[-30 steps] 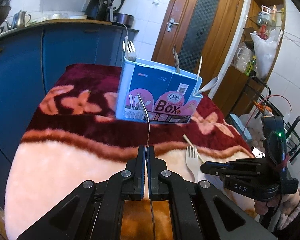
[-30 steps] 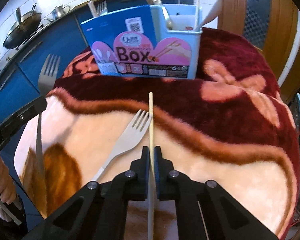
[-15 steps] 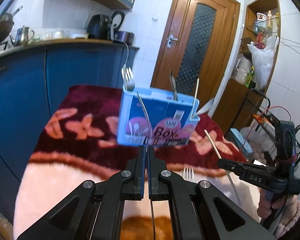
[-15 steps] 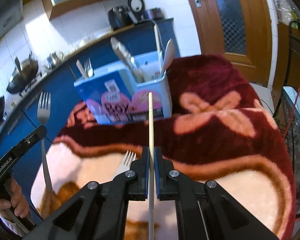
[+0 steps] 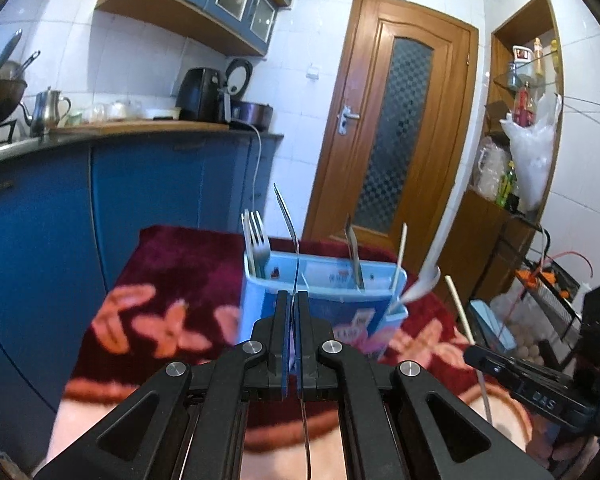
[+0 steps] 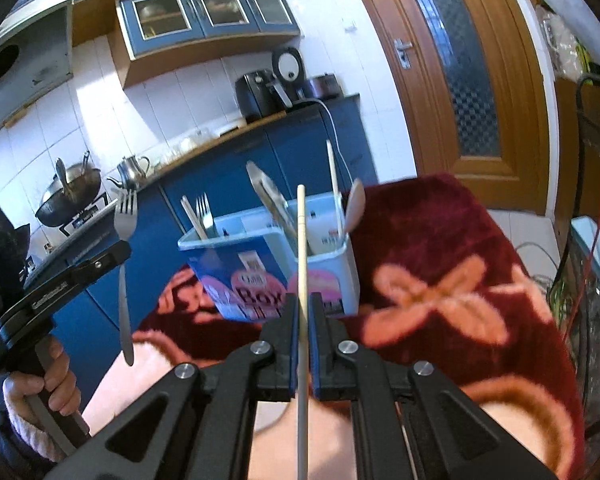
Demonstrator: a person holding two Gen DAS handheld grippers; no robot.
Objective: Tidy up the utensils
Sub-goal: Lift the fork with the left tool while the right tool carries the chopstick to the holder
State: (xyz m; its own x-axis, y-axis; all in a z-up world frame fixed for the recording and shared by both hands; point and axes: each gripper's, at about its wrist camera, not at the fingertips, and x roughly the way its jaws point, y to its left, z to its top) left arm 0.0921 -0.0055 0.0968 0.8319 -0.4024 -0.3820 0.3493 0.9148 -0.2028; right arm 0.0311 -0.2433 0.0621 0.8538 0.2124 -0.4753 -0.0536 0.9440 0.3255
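A light blue utensil box (image 5: 324, 292) stands on the blanket, holding forks, a knife, a chopstick and a pale spoon; it also shows in the right wrist view (image 6: 272, 272). My left gripper (image 5: 295, 300) is shut on a metal fork (image 5: 288, 220), seen edge-on, held upright in front of the box. In the right wrist view the same fork (image 6: 123, 256) hangs from the left gripper (image 6: 108, 260). My right gripper (image 6: 303, 304) is shut on a pale chopstick (image 6: 301, 248), raised before the box. The chopstick (image 5: 460, 308) shows right of the box.
A dark red and cream flowered blanket (image 6: 440, 264) covers the table. Blue kitchen cabinets (image 5: 100, 208) and a worktop with kettle and appliances stand behind and left. A wooden door (image 5: 396, 128) is behind; shelves and a wire rack (image 5: 540, 272) are at right.
Both grippers have lifted off the blanket, raising the fork and the chopstick up and toward the box. The pale fork lying on the blanket has dropped out of view.
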